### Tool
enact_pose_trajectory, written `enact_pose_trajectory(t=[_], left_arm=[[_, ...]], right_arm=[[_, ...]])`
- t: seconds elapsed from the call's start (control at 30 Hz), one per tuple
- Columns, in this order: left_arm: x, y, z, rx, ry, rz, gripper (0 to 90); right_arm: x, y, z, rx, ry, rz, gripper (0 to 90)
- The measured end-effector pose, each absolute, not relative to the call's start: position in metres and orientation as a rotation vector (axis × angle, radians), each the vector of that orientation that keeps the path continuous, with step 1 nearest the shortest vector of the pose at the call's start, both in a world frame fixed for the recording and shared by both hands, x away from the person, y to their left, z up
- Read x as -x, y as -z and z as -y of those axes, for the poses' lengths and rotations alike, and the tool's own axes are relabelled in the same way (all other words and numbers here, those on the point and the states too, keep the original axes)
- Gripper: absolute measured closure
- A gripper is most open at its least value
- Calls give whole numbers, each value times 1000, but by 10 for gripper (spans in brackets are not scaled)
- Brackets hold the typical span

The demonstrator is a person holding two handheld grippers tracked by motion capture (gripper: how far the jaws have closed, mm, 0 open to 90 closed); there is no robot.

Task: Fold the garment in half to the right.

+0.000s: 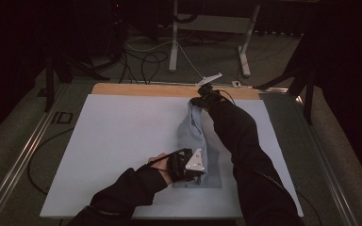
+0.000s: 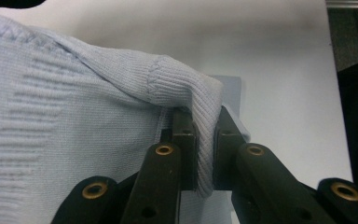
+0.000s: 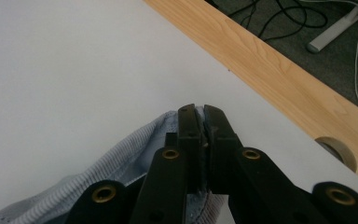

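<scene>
Right now a pale blue knitted sweater lies stretched in a narrow band on the white table cover, running from the near edge toward the wooden table edge. Left gripper is clamped on its ribbed hem at the near end. Right gripper pinches the far end, jaws nearly together.

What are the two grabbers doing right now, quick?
Left gripper: shut, fingers pinching a ribbed fold of the light blue knitted garment.
Right gripper: shut, fingers clamped on the garment's far edge near the wooden table edge.
</scene>
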State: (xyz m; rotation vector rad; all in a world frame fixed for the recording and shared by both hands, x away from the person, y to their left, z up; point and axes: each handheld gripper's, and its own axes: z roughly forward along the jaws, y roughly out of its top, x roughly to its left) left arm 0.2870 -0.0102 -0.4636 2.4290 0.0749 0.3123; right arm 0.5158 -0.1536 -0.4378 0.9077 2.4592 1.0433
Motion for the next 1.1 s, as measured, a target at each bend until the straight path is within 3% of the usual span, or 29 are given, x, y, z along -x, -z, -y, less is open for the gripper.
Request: enact_pose_trajectory(t=[0.73, 0.8, 0.87, 1.0, 1.1], left_arm=[[-300, 490, 52, -2489, -237, -90, 838], [-301, 491, 54, -2488, -201, -92, 818], [-301, 490, 56, -2476, -163, -89, 736], [-296, 489, 61, -2475, -146, -67, 604], [-295, 487, 62, -2475, -135, -65, 564]], right_arm=[[-522, 463, 175, -968, -1078, -2478, 837], [-522, 464, 178, -980, -1080, -2480, 673], [-522, 466, 179, -980, -1079, -2493, 489], [-521, 466, 184, -1027, -1049, -2471, 273], [-521, 463, 189, -1045, -1086, -2463, 137]])
